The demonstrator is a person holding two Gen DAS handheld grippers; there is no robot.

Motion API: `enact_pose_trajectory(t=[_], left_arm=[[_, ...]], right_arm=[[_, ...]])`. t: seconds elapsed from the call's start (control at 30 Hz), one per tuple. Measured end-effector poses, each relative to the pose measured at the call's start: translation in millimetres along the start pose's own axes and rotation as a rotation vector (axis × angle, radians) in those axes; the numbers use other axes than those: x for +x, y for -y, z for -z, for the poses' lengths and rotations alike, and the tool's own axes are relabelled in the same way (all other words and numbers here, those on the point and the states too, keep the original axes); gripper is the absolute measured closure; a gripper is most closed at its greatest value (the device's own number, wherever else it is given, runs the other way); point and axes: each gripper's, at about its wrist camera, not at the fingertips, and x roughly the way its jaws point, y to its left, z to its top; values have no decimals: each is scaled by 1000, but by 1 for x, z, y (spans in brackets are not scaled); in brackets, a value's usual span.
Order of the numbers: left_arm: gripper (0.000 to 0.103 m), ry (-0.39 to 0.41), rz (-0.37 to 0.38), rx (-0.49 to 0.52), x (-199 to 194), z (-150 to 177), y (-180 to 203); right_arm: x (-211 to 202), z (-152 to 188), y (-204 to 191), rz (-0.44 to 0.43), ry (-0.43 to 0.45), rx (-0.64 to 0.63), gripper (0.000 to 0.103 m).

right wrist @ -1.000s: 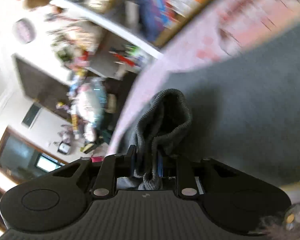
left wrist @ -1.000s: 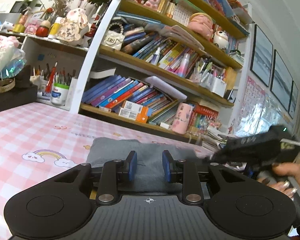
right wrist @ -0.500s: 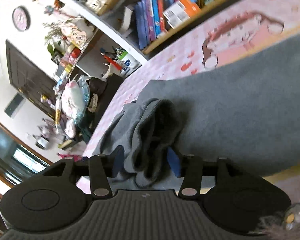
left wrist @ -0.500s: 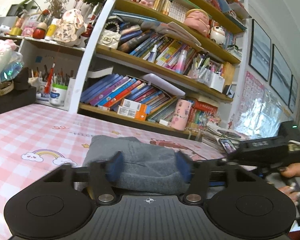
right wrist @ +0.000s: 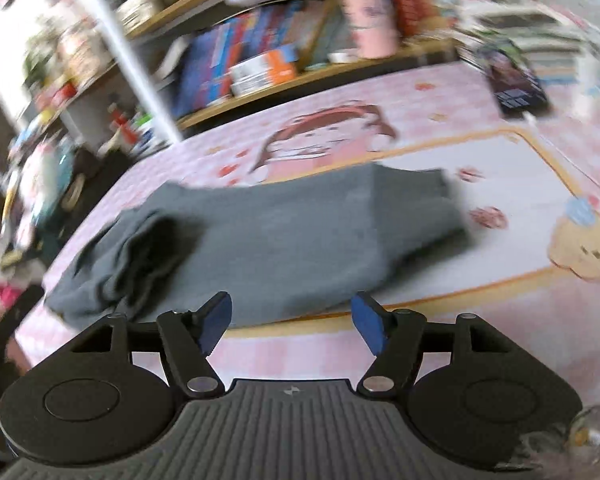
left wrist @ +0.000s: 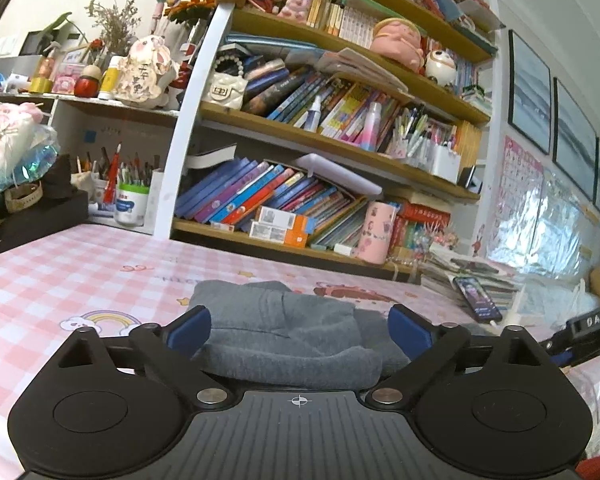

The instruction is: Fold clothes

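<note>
My left tool (left wrist: pixel 298 330) is spread wide, its blue pads (left wrist: pixel 188 334) apart on either side of the grey knitted garment (left wrist: pixel 292 334), gripping nothing; a second ago those pads were close together over the same cloth. My right tool (right wrist: pixel 291 322) is also spread and empty, just short of the garment's (right wrist: pixel 284 236) near edge. A second ago it pinched a ribbed fold of that cloth between its pads, and half a second ago the fold was slipping free between parting pads.

The garment lies folded on the pink checked table cover (left wrist: pixel 52 280), in front of the wooden bookshelf full of colourful books (left wrist: pixel 300 184). On the side of the garment away from my right tool the cover shows a cartoon girl's face (right wrist: pixel 320 140). A rumpled ribbed bunch (right wrist: pixel 136 248) rests on the garment's left end in the right view. Beyond the garment's right end, a dark phone (left wrist: pixel 474 296) lies on a pile of papers.
</note>
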Motion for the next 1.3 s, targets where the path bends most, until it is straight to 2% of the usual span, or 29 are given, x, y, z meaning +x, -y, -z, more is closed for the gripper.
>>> enact_pose_trajectory(t=[0.17, 0.23, 0.4, 0.57, 0.6, 0.63, 0.73, 0.8, 0.9, 1.07, 1.17, 1.3], left_arm=[[0, 15, -8, 40, -4, -3, 5], [0, 20, -8, 43, -5, -4, 4], [0, 16, -15, 26, -4, -2, 0], [0, 12, -13, 31, -3, -1, 0], [0, 14, -14, 34, -4, -1, 1], [0, 15, -14, 35, -4, -1, 1], [0, 18, -16, 35, -5, -1, 0], [0, 19, -20, 32, -5, -1, -1], [0, 16, -21, 28, -4, -1, -1], [0, 13, -22, 36, -3, 0, 0], [0, 11, -22, 34, -3, 0, -1], [0, 4, -17, 34, -1, 1, 0]], right_arm=[[1, -6, 29, 2, 2, 171, 37], [2, -7, 37, 28, 3, 228, 41], [11, -10, 47, 65, 8, 286, 47], [25, -17, 51, 70, 63, 347, 49], [27, -18, 50, 76, 72, 337, 55], [28, -18, 47, 84, 80, 309, 69], [26, -20, 39, 99, 111, 217, 84], [16, -20, 30, 66, 169, 143, 86], [7, -23, 23, 5, 222, 114, 86], [18, -22, 34, 54, 148, 188, 86], [23, -20, 50, 53, 107, 296, 80], [31, -17, 55, 43, 76, 349, 65]])
